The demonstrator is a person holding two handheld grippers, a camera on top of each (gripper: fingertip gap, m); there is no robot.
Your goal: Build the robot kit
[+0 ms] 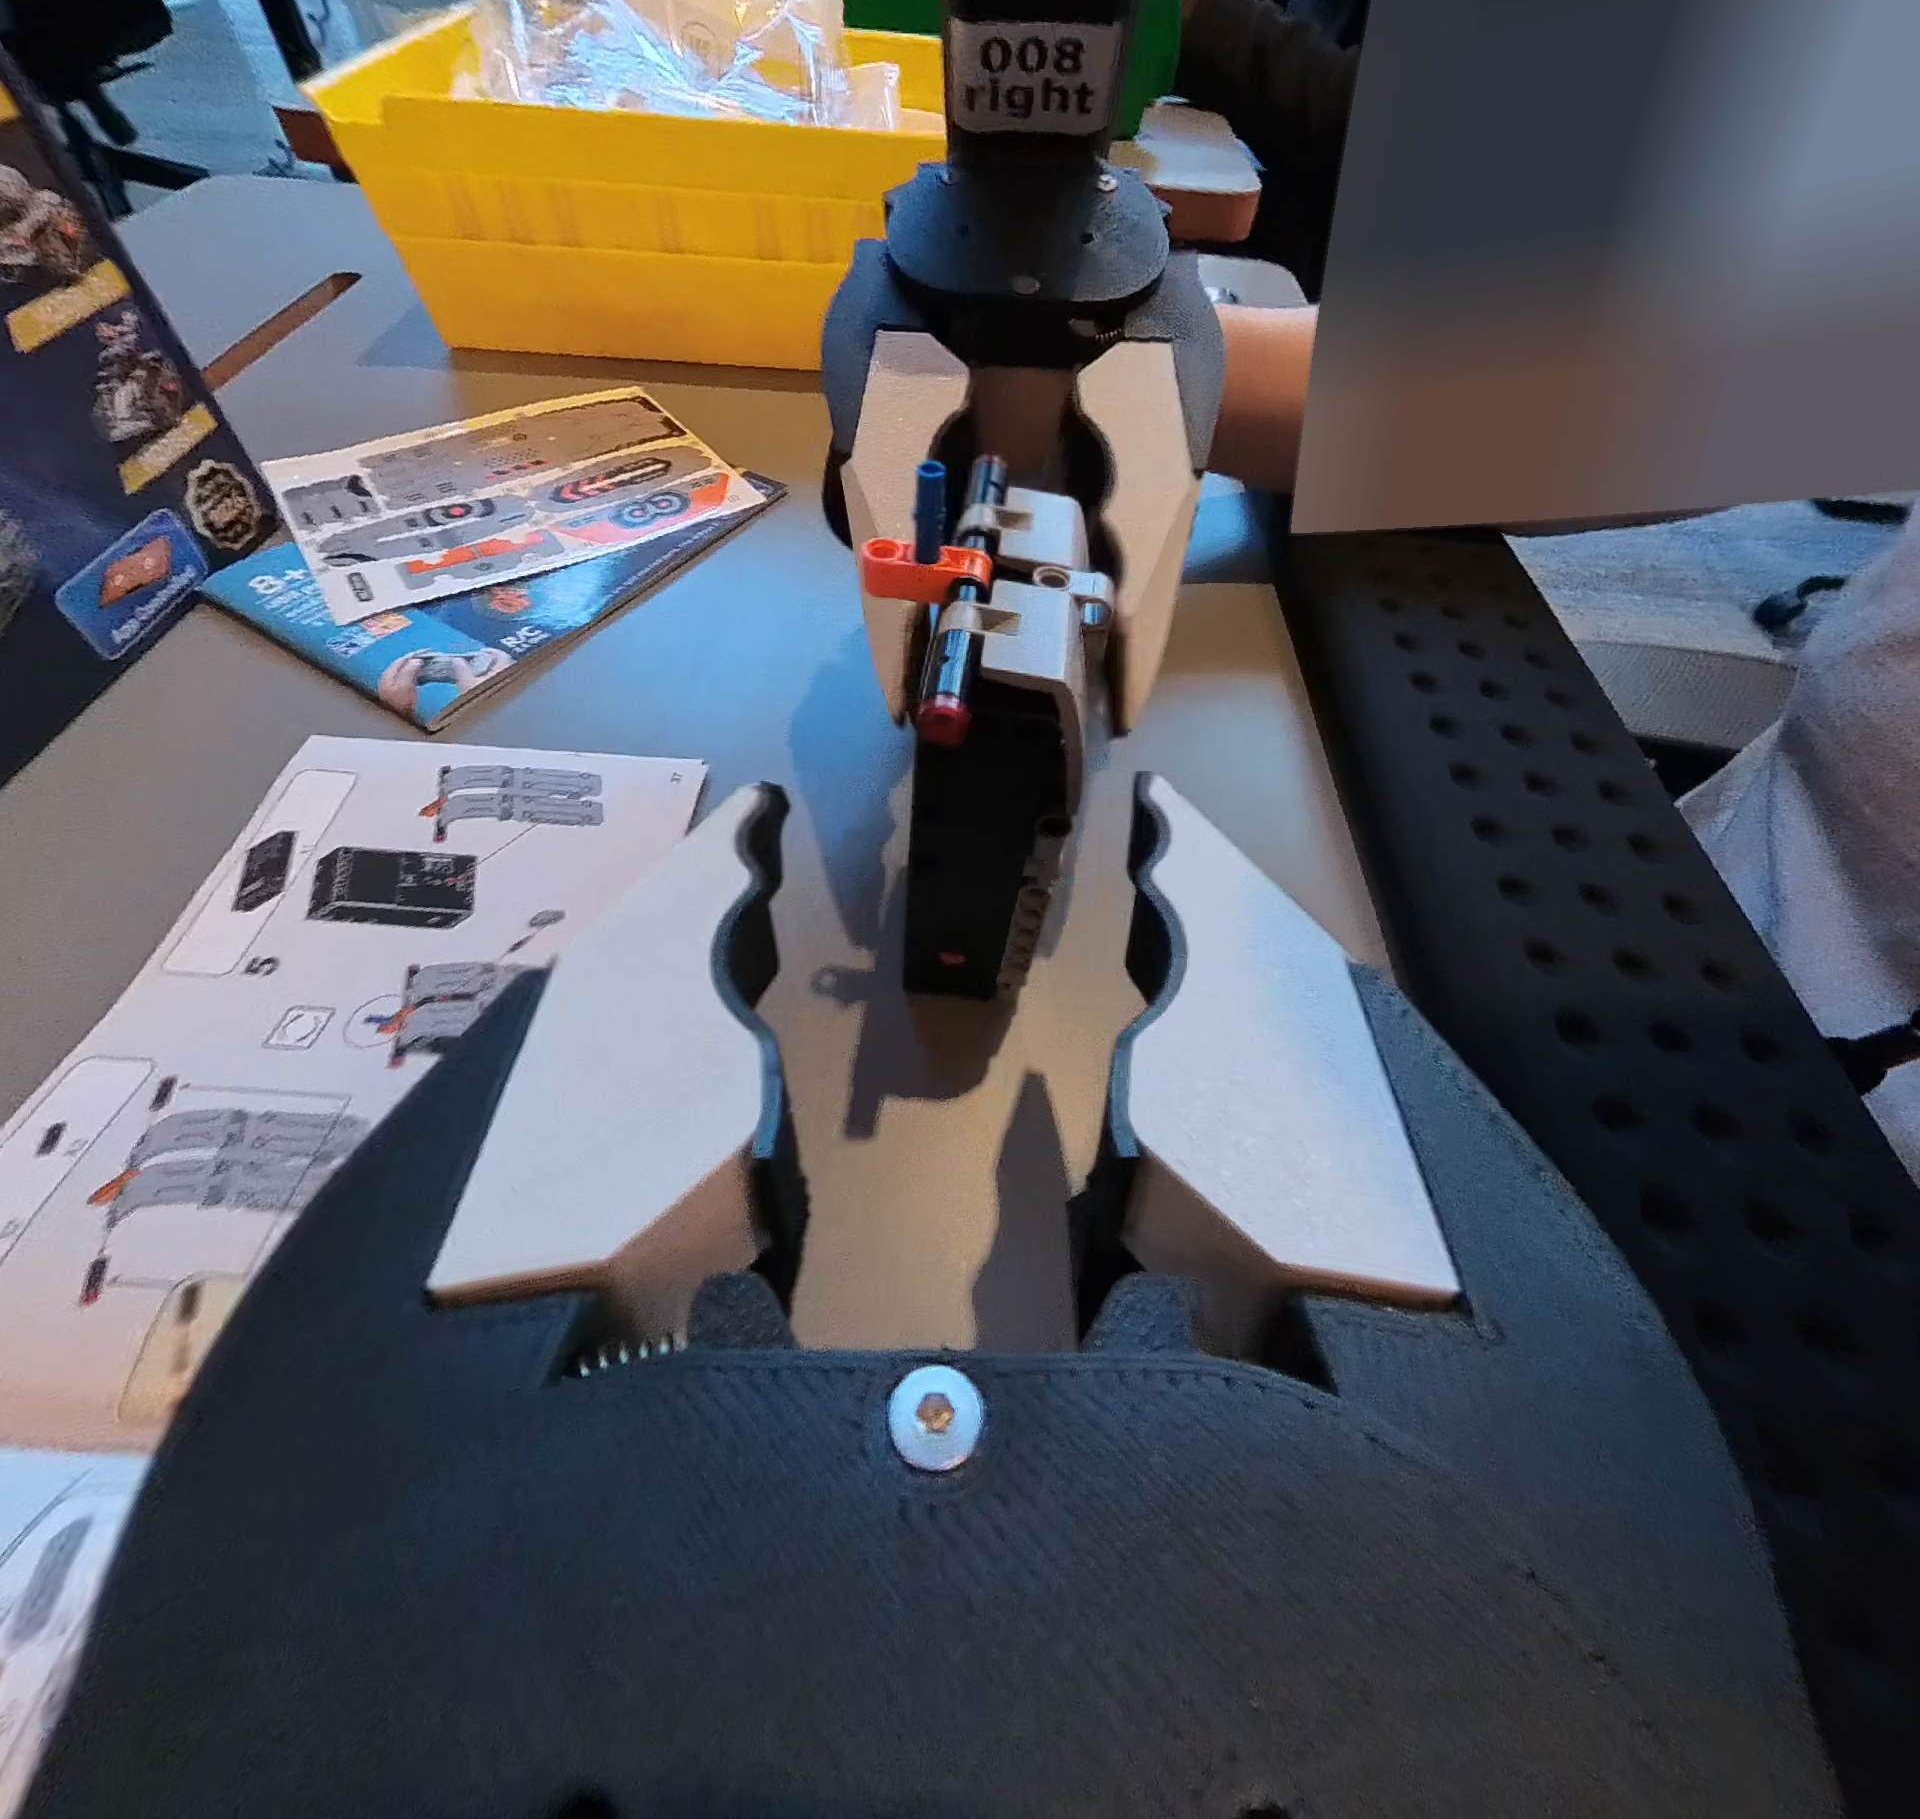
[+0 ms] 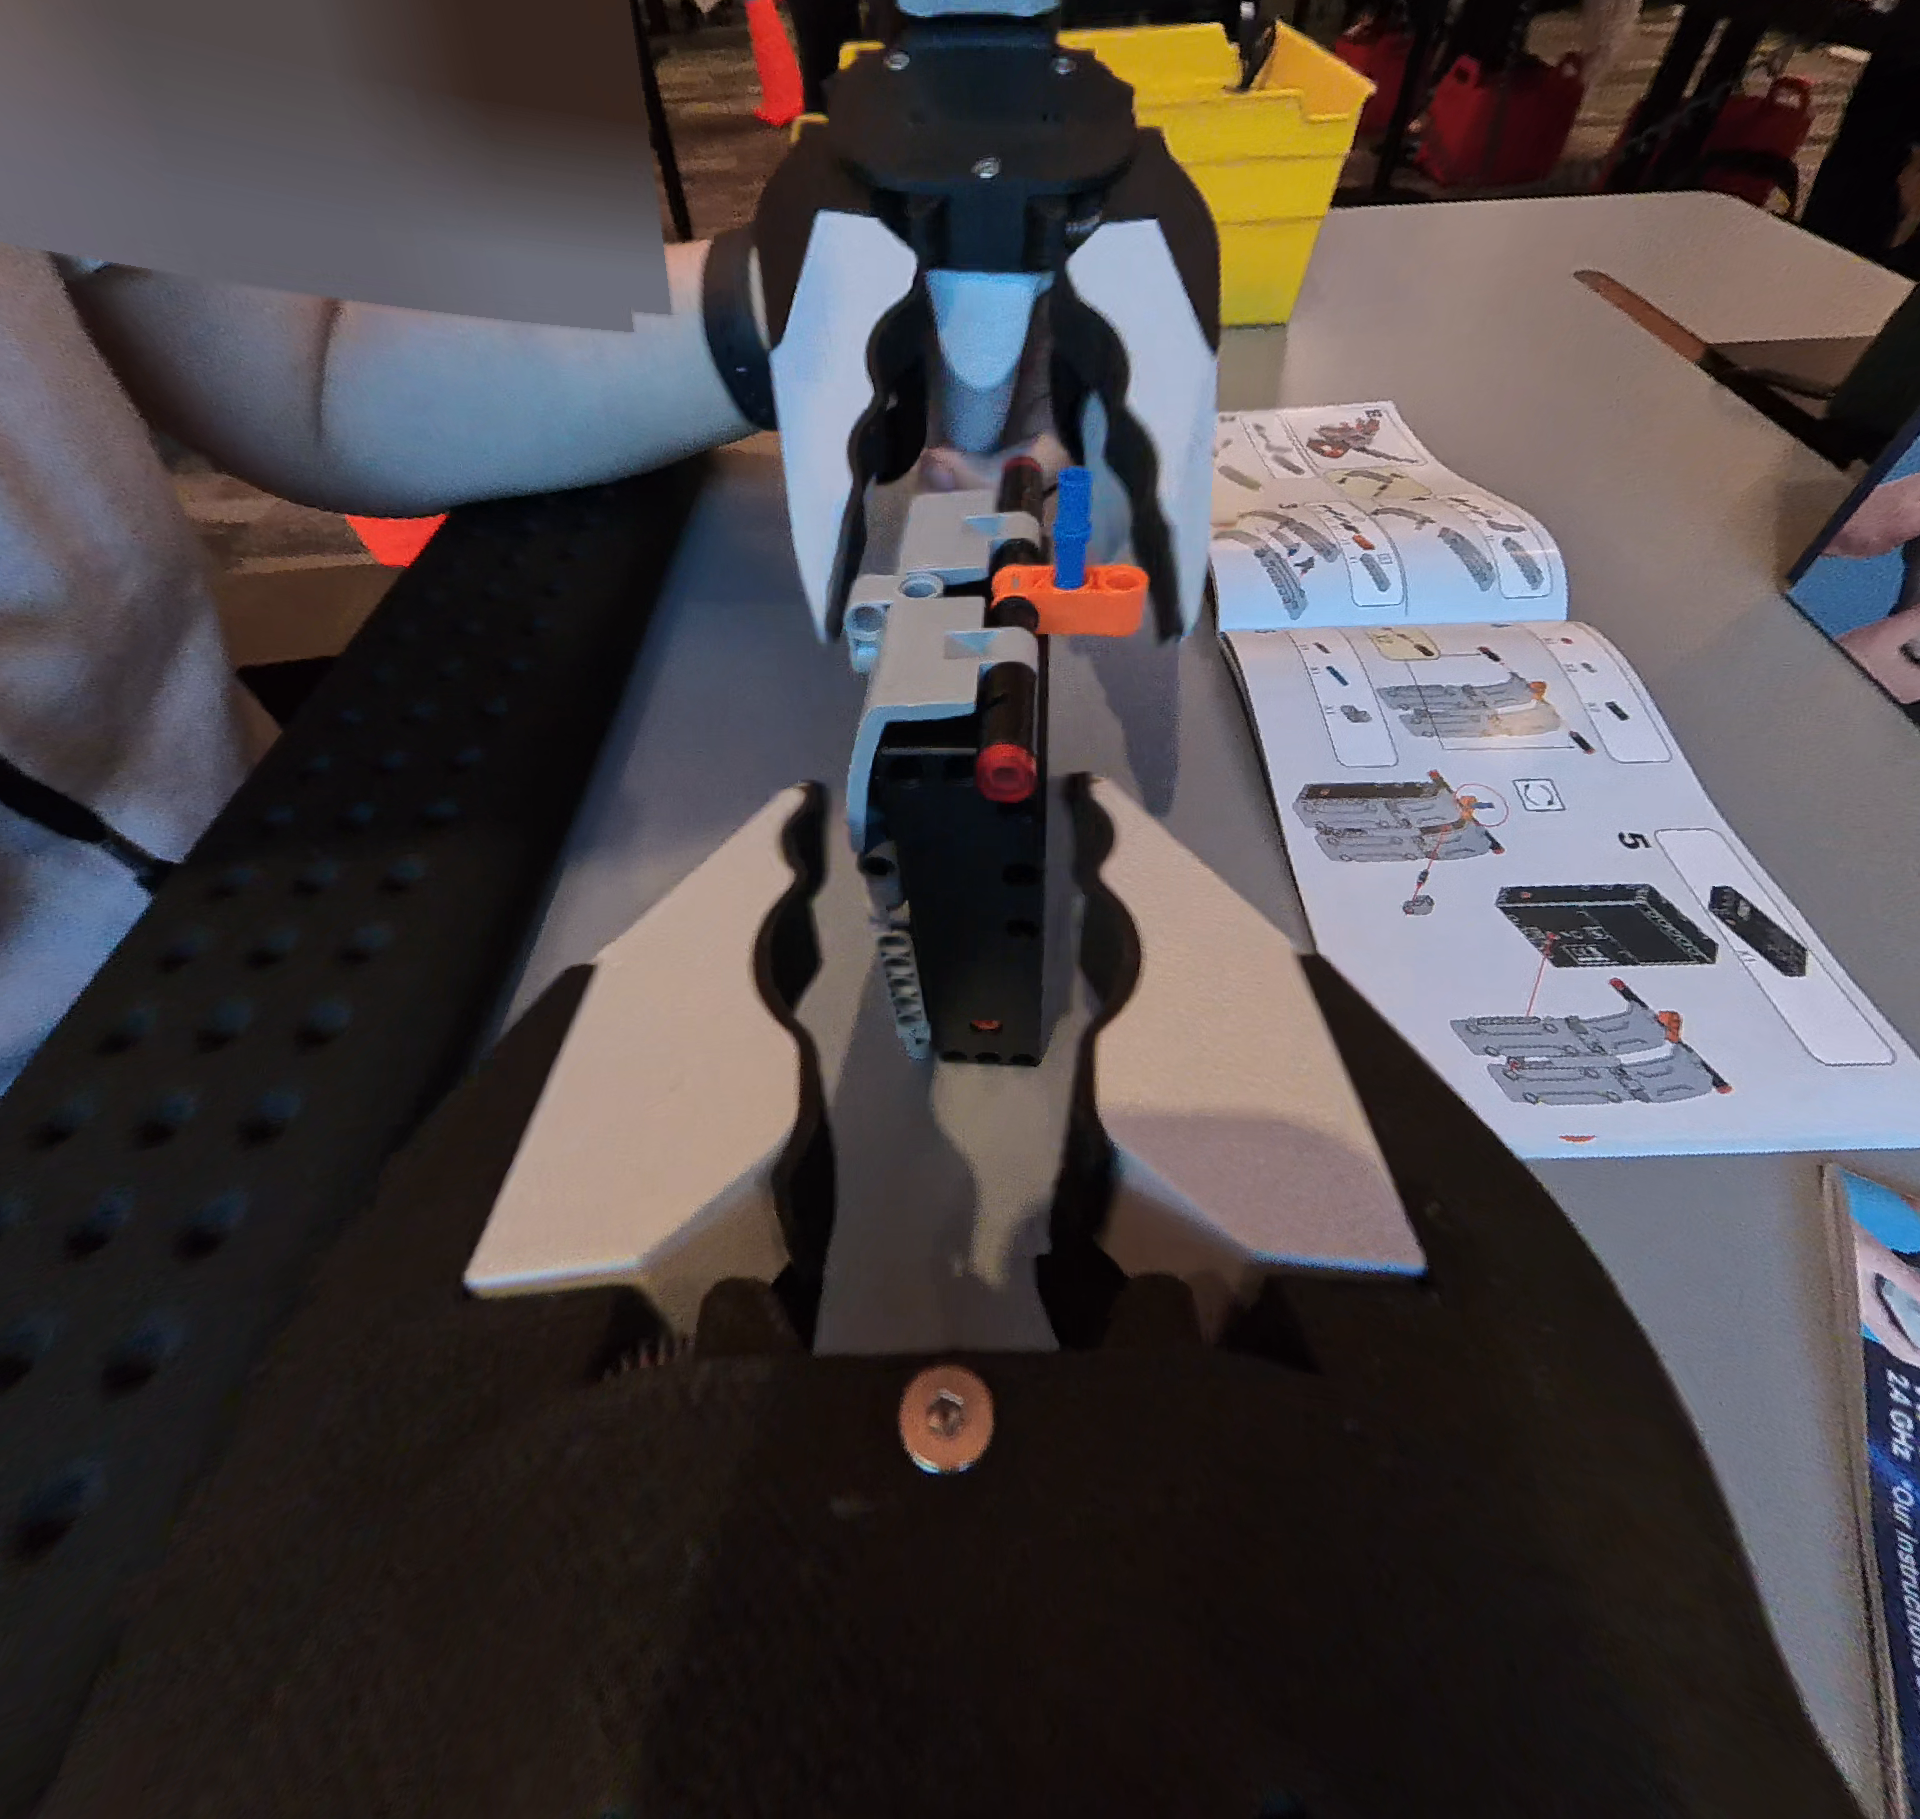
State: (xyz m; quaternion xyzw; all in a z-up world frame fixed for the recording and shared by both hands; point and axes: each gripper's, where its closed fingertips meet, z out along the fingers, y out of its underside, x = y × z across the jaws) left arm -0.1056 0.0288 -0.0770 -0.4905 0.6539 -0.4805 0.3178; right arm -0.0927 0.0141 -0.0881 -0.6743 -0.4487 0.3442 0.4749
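Observation:
A brick assembly (image 1: 987, 834) stands upright on the grey table (image 1: 727, 647): a black block below, grey panels above, with an orange connector (image 1: 914, 564), a blue pin (image 1: 928, 502) and a black axle with a red end. My left gripper (image 1: 956, 787) is open wide, its tips on either side of the black block, not touching. My right gripper (image 2: 945, 787) faces it from the other side. Its jaws stand narrowly about the same assembly (image 2: 977, 917), with thin gaps showing on both sides. Each gripper shows in the other's view: right gripper (image 1: 1010, 725), left gripper (image 2: 1003, 626).
An open instruction booklet (image 1: 364, 938) (image 2: 1558, 834) lies beside the assembly. A sticker sheet (image 1: 499, 491) rests on a blue booklet (image 1: 457, 647). A yellow bin (image 1: 623, 211) holds plastic bags. A black perforated mat (image 1: 1610, 886) (image 2: 260, 834) borders the table. A person's arm (image 2: 416, 398) reaches in. Only a small space, under 4 cm, lies between the two pairs of fingers.

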